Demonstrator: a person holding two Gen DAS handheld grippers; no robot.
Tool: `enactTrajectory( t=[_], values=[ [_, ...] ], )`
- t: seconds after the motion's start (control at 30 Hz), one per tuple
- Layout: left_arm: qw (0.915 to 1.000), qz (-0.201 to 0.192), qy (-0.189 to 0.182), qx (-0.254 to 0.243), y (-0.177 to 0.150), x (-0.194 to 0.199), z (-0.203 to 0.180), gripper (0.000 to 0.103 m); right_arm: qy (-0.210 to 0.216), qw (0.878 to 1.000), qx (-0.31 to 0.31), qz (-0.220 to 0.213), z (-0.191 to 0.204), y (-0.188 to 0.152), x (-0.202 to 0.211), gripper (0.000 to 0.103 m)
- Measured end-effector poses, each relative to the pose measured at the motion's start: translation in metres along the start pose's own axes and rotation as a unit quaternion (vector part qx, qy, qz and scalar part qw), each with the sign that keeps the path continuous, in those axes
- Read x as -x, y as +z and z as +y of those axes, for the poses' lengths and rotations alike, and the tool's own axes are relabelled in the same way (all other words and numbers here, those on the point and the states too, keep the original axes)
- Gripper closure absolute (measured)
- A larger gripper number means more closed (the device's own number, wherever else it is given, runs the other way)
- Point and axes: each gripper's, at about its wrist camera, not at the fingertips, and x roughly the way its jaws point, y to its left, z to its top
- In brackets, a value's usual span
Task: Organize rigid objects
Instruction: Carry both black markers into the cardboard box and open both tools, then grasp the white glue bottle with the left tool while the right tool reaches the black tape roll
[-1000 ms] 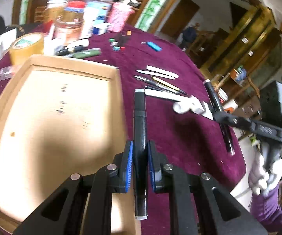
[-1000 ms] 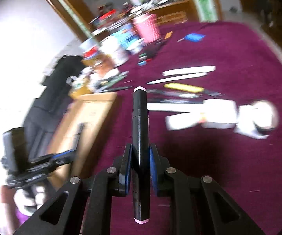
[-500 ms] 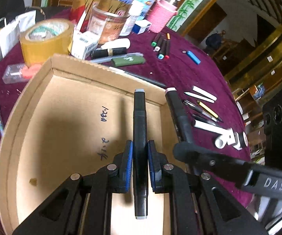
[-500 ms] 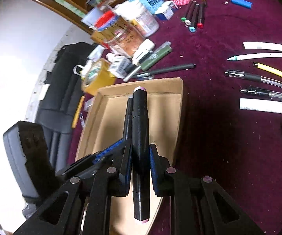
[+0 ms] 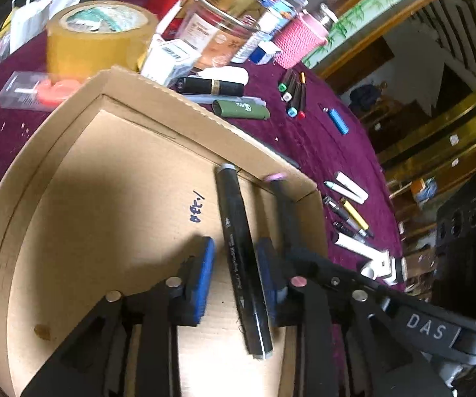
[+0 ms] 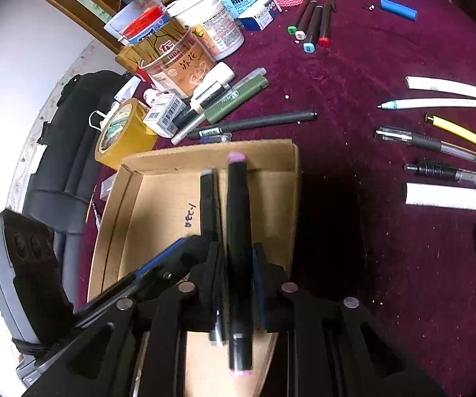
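The box [image 5: 112, 178] is viewed close from above by both wrist cameras, side by side; box [image 6: 271, 152], tape and pens are shared.

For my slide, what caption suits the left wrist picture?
Left gripper open around a grey-capped marker in the cardboard box.

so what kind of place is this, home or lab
Probably a home living or dining room: a round table with a maroon cloth crowded with household jars, and a carved wooden staircase behind.
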Motion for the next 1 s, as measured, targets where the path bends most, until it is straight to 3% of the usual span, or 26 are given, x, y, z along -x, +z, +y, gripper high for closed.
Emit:
enactTrajectory(
  t=[0.13,0.2,0.37,0.43,0.53,0.63,0.7,0.8,0.9,1.0],
  values=[
    [0.9990,-0.008,-0.023,0.037,-0.002,0.004,0.009,0.070,-0.002,1.000,0.015,-0.020,0.004,0.000,0.006,0.070],
    [0.9981,-0.013,-0.034,0.049,-0.005,0.006,0.011,0.064,-0.019,0.999,0.023,-0.040,0.005,-0.003,0.014,0.059],
    [0.9991,-0.027,-0.018,0.027,-0.017,0.012,-0.003,0.048,-0.036,0.993,0.066,-0.088,0.009,-0.015,0.048,0.047],
    [0.9993,-0.031,-0.014,0.018,-0.021,0.013,-0.009,0.035,-0.058,0.988,0.091,-0.112,0.008,-0.024,0.063,0.041],
    [0.9983,-0.050,-0.025,0.015,-0.020,0.023,-0.011,0.035,-0.081,0.979,0.115,-0.146,-0.002,-0.039,0.089,0.035],
    [0.9947,-0.093,-0.045,0.003,-0.025,0.053,-0.023,0.035,-0.112,0.966,0.131,-0.192,-0.020,-0.051,0.121,0.032],
    [0.9923,-0.113,-0.049,-0.013,-0.029,0.072,-0.039,0.031,-0.144,0.951,0.141,-0.235,-0.037,-0.058,0.145,0.019],
    [0.9875,-0.141,-0.048,-0.053,-0.041,0.099,-0.074,0.017,-0.200,0.926,0.151,-0.281,-0.065,-0.064,0.167,0.000],
    [0.9839,-0.147,-0.043,-0.091,-0.054,0.112,-0.111,0.014,-0.232,0.926,0.131,-0.267,-0.106,-0.050,0.176,0.000],
    [0.9854,-0.120,-0.056,-0.107,-0.068,0.101,-0.139,0.013,-0.224,0.934,0.081,-0.264,-0.147,-0.043,0.190,0.000]
  ],
)
